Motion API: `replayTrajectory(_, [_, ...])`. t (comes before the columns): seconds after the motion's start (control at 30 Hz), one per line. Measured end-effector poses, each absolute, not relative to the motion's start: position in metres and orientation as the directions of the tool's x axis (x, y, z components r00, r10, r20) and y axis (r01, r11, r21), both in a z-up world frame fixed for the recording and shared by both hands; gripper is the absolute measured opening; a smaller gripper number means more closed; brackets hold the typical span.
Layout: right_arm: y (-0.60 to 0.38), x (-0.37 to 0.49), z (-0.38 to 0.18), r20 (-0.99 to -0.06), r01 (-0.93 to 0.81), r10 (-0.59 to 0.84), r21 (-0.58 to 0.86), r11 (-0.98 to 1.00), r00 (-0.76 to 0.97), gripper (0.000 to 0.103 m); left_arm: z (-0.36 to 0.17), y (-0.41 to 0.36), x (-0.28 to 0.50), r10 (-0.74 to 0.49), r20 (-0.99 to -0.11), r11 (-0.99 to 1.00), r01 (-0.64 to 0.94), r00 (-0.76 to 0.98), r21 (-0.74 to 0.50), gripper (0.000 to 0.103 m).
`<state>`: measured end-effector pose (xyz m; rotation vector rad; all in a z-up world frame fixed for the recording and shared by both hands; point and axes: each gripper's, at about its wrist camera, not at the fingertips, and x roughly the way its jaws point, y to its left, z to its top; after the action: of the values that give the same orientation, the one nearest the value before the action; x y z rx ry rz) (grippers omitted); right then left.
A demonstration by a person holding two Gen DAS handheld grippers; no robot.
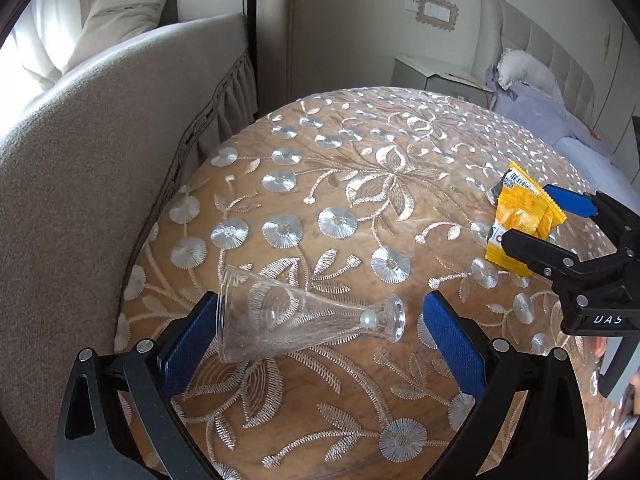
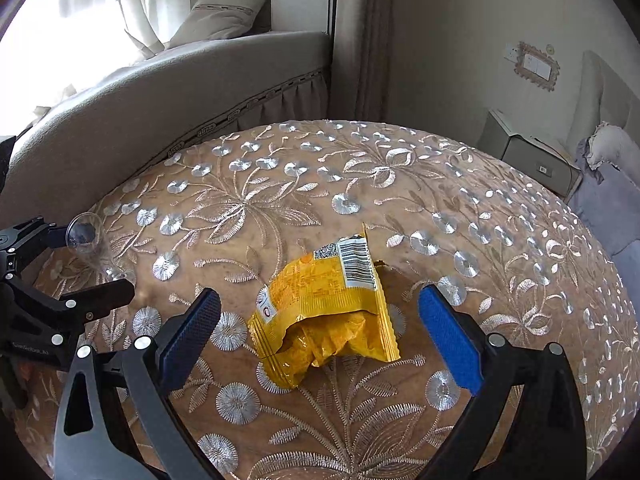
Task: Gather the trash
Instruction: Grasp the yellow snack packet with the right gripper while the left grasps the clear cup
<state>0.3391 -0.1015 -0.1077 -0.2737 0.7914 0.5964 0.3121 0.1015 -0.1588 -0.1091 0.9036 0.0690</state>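
Note:
A clear plastic goblet (image 1: 296, 320) lies on its side on the embroidered brown tablecloth (image 1: 360, 184), mouth toward the left, foot toward the right. My left gripper (image 1: 320, 298) is open, with one blue pad on each side of the goblet and not closed on it. A crumpled yellow snack wrapper (image 2: 328, 312) with a barcode rests on the cloth, torn end toward the camera. My right gripper (image 2: 320, 294) is open and straddles the wrapper. In the left wrist view, the right gripper (image 1: 530, 214) flanks the wrapper (image 1: 520, 216). The right wrist view shows the left gripper (image 2: 92, 260) around the goblet (image 2: 86, 236).
The round table (image 2: 360, 132) stands against a beige cushioned bench (image 1: 80, 140) on its far left side, with a pillow (image 2: 224, 12) and a curtained window behind. A nightstand (image 2: 532, 156) and a bed with lilac bedding (image 1: 536, 116) lie beyond the table's right edge.

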Motion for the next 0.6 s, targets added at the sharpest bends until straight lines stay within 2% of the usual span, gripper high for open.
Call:
replayTrajectory(0.1, [-0.098,0.343,-0.112,-0.75,-0.604,0.399,-0.001,0.797,0.528,0.098,-0.162,0.104,0.315,0.006,-0.797,0.991,-0.11,0.605,-0.077,0.097])
replayTrajectory(0.17, [-0.096,0.345,-0.113,-0.757,-0.609,0.398,0.0,0.793,0.518,0.09,-0.163,0.102,0.317,0.026,-0.799,0.992,-0.113,0.601,-0.053,0.091])
replayTrajectory(0.23, [-0.095,0.347,-0.116,-0.772,-0.616,0.396,0.008,0.788,0.497,0.054,-0.163,0.099,0.319,0.059,-0.801,0.994,-0.113,0.596,-0.011,0.082])
replayTrajectory(0.27, [-0.094,0.348,-0.118,-0.78,-0.619,0.401,0.022,0.785,0.48,0.047,-0.163,0.097,0.319,0.073,-0.801,0.994,-0.111,0.594,0.008,0.081])
replayTrajectory(0.3, [-0.095,0.349,-0.119,-0.784,-0.624,0.412,0.041,0.781,0.464,0.035,-0.163,0.097,0.32,0.071,-0.801,0.994,-0.107,0.594,0.01,0.081])
replayTrajectory(0.6, [-0.101,0.32,-0.1,-0.749,-0.646,0.428,-0.001,0.763,0.506,0.031,-0.139,0.099,0.296,0.062,-0.736,0.992,-0.12,0.674,-0.026,0.08])
